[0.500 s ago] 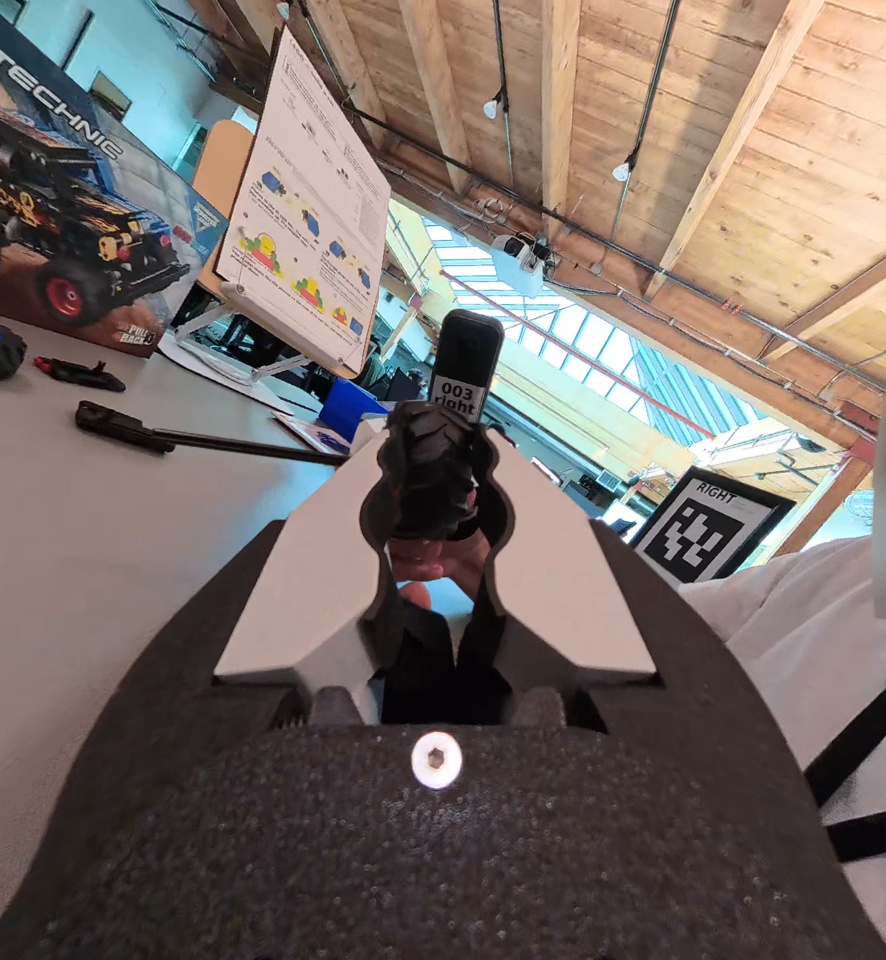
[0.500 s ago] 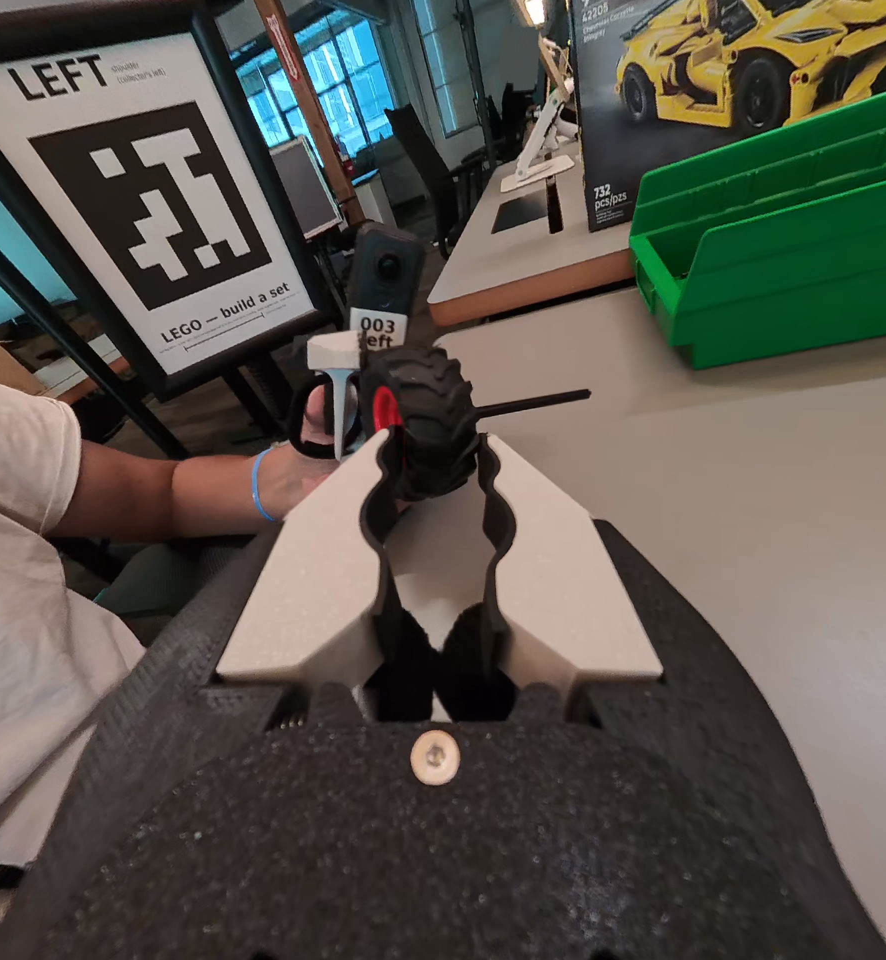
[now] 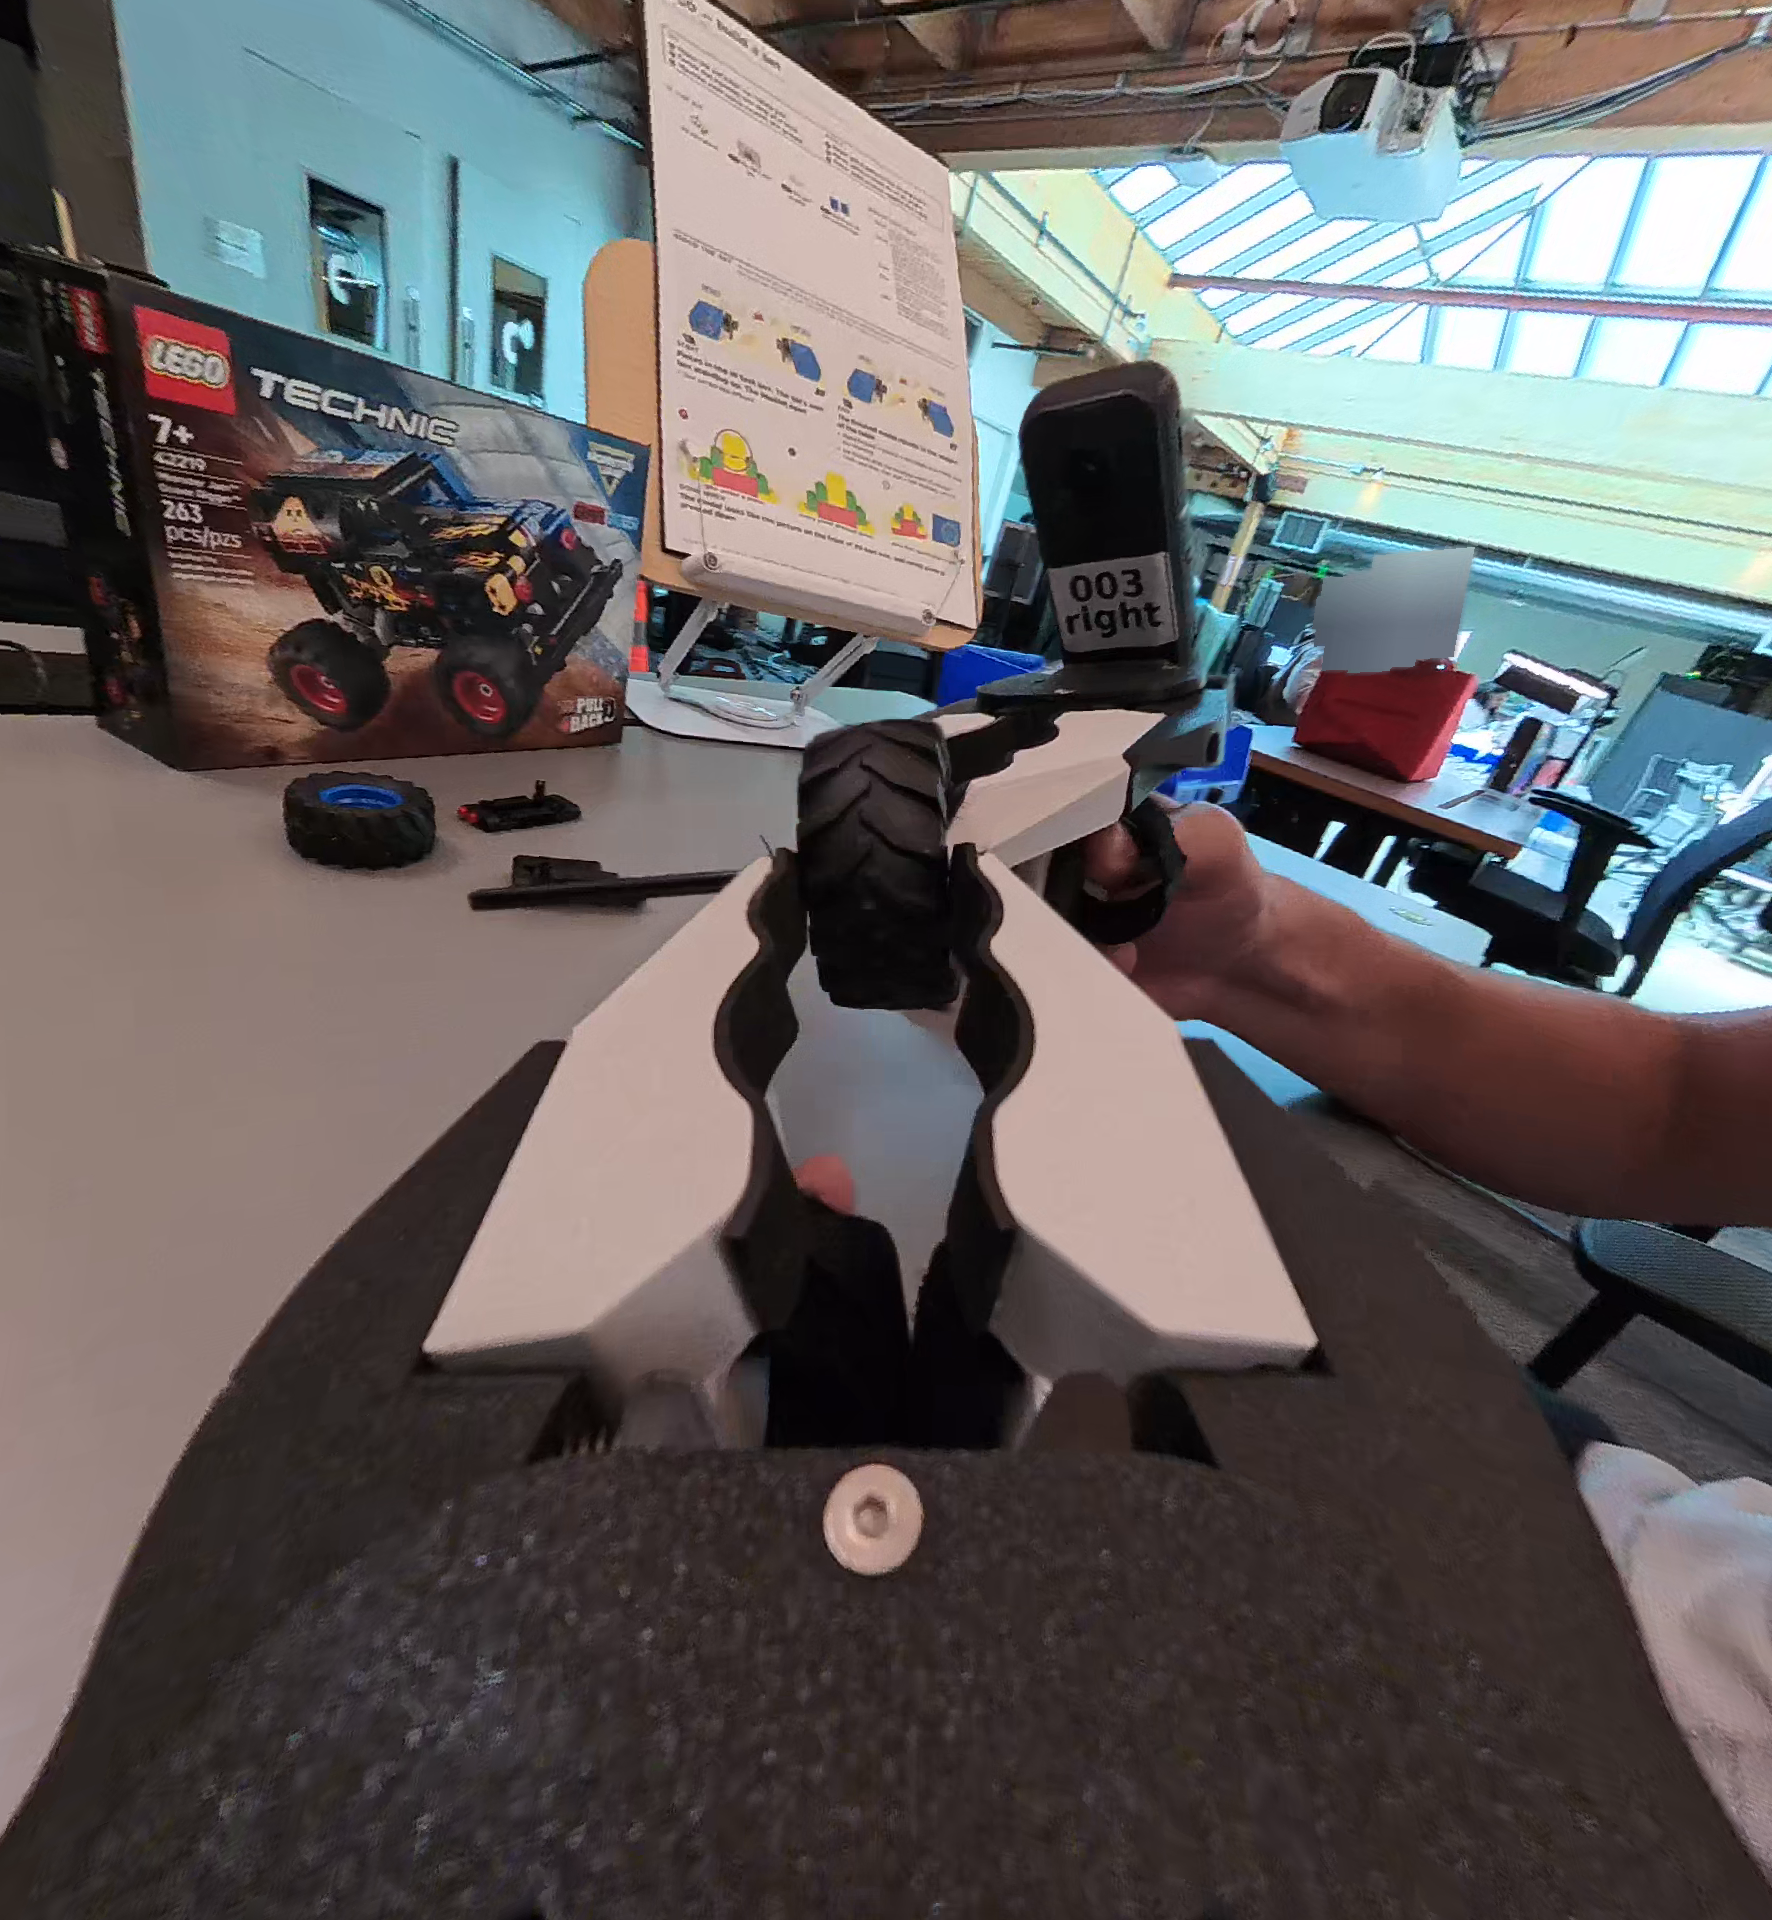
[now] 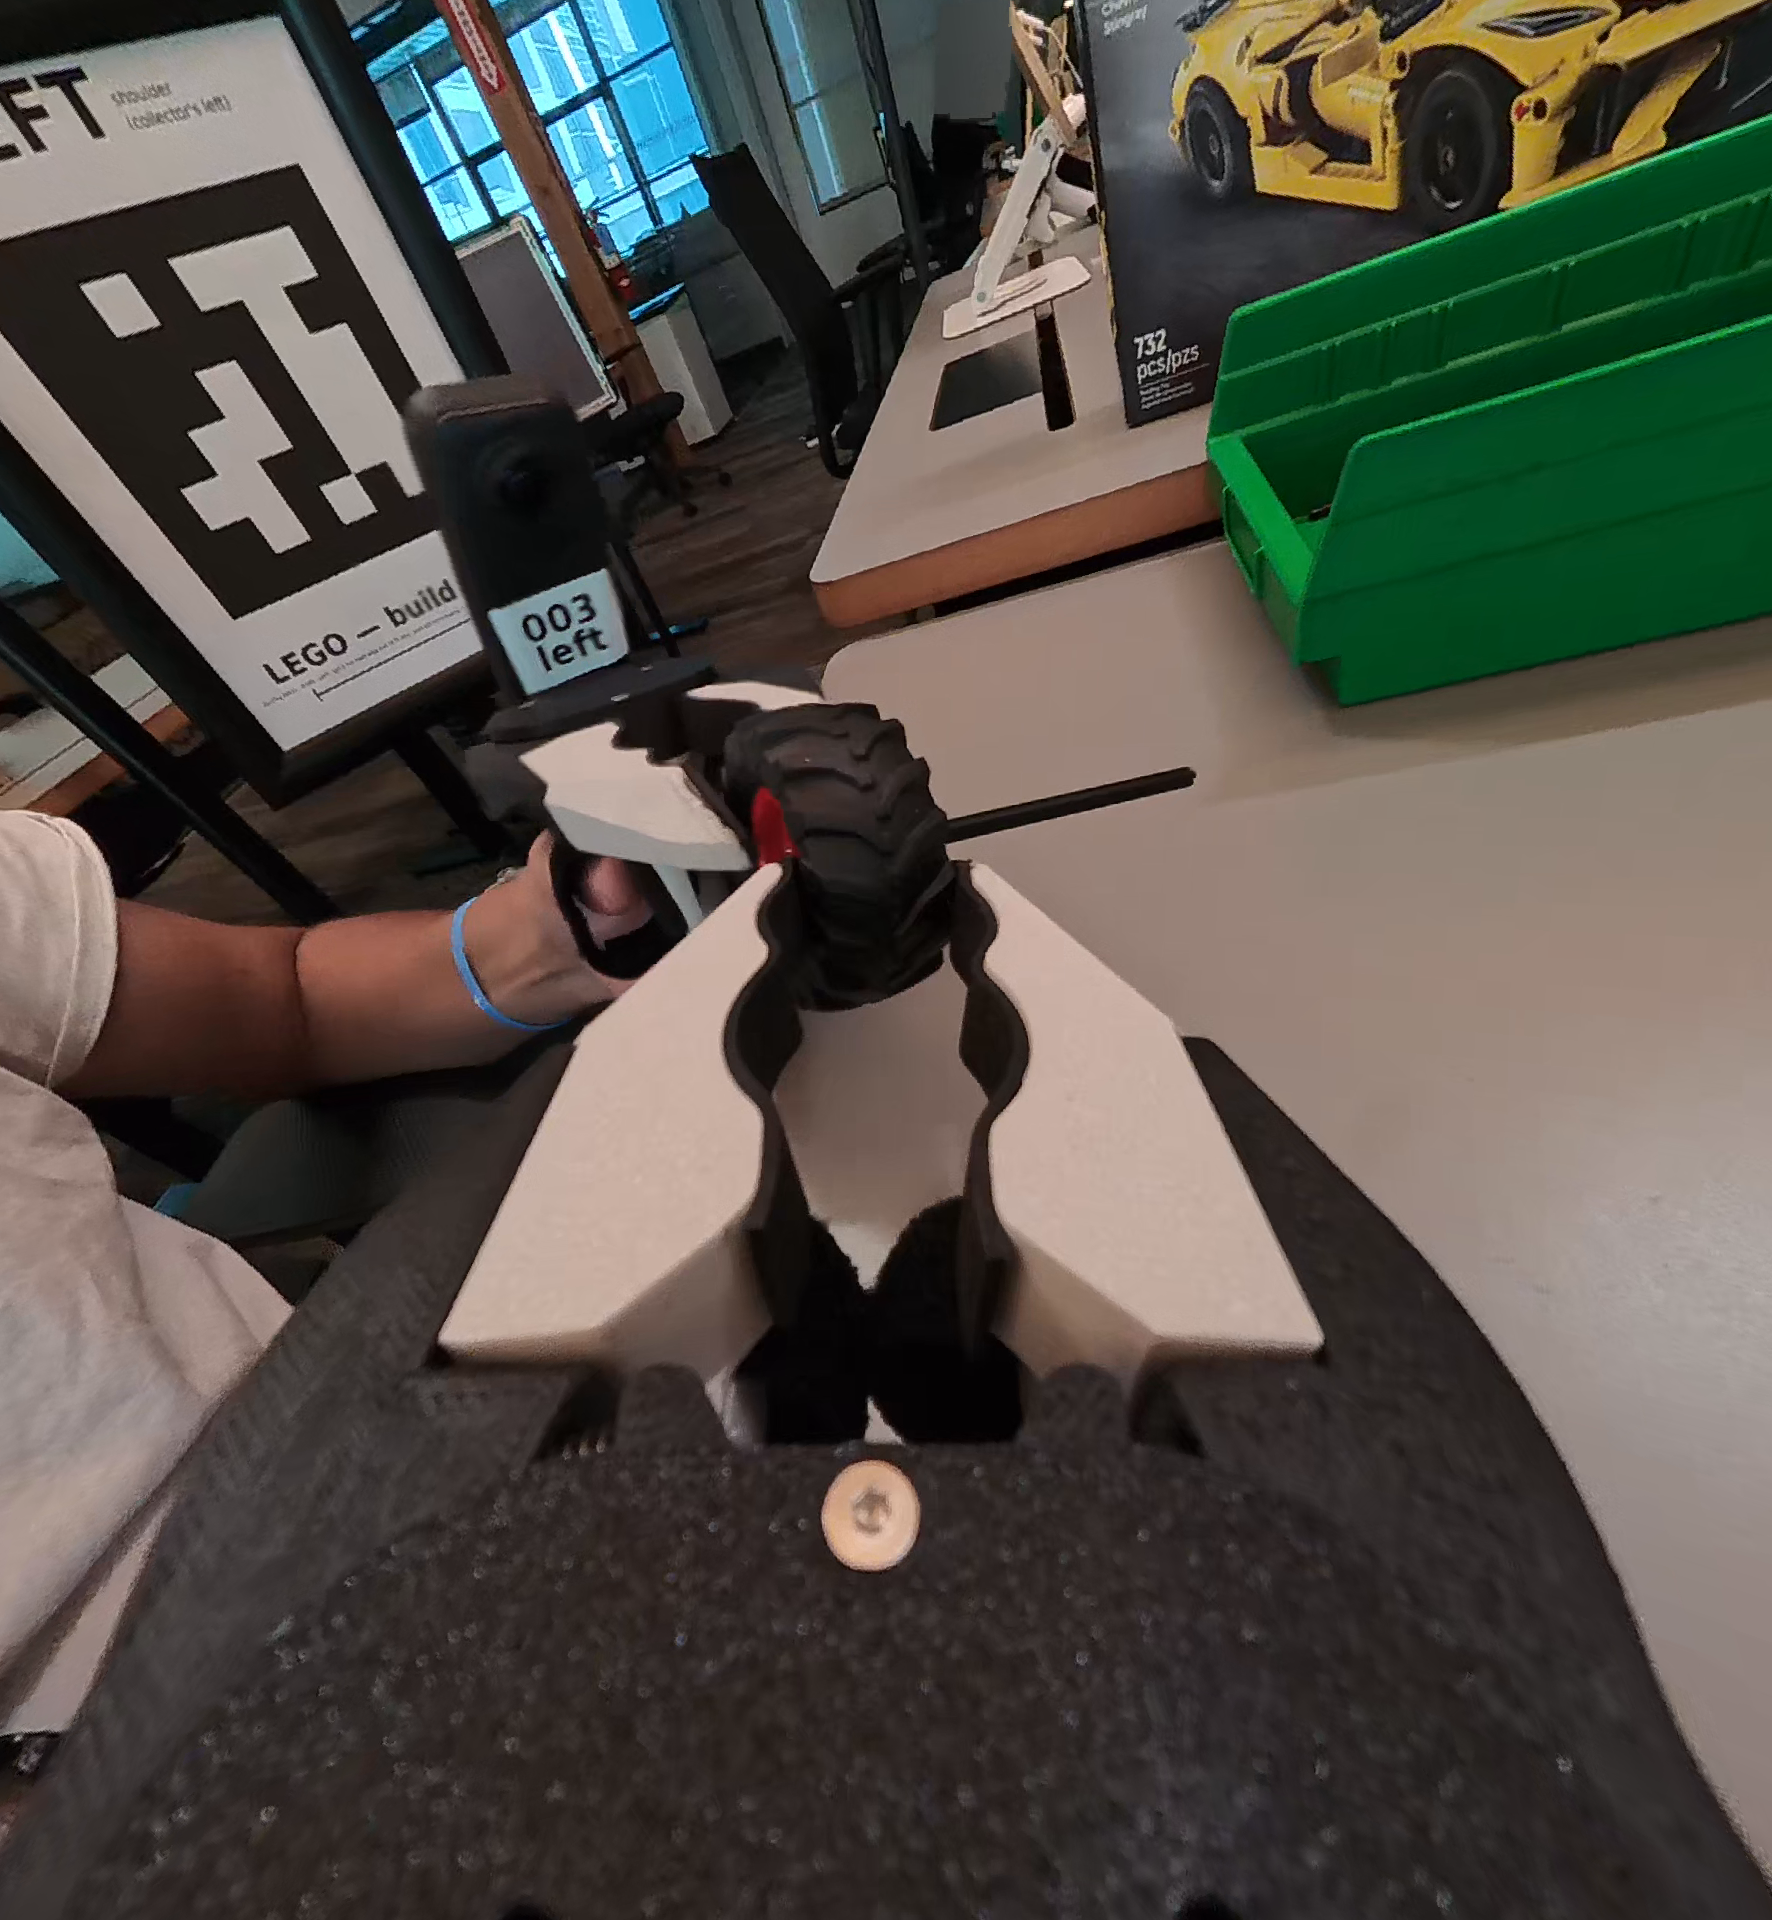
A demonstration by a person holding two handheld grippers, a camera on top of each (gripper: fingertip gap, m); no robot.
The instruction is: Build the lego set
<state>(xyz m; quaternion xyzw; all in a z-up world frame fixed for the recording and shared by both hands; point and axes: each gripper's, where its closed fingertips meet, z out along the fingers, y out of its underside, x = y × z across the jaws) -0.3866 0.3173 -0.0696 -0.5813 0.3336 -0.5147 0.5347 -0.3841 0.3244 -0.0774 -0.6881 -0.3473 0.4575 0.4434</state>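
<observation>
At centre frame in both wrist views, one black tyre [image 3: 877,862] (red hub showing) is pinched by the left gripper [image 3: 874,883] and the right gripper [image 4: 866,894] together. Since the earlier frames, the tilted left view has been levelled, bringing the table [image 3: 186,1039] and toy box [image 3: 362,530] into view.

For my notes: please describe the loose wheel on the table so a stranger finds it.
Find the toy truck box standing on the grey table. Before it lies a black tyre; its hub is blue, while the gripped tyre shows red.
</observation>
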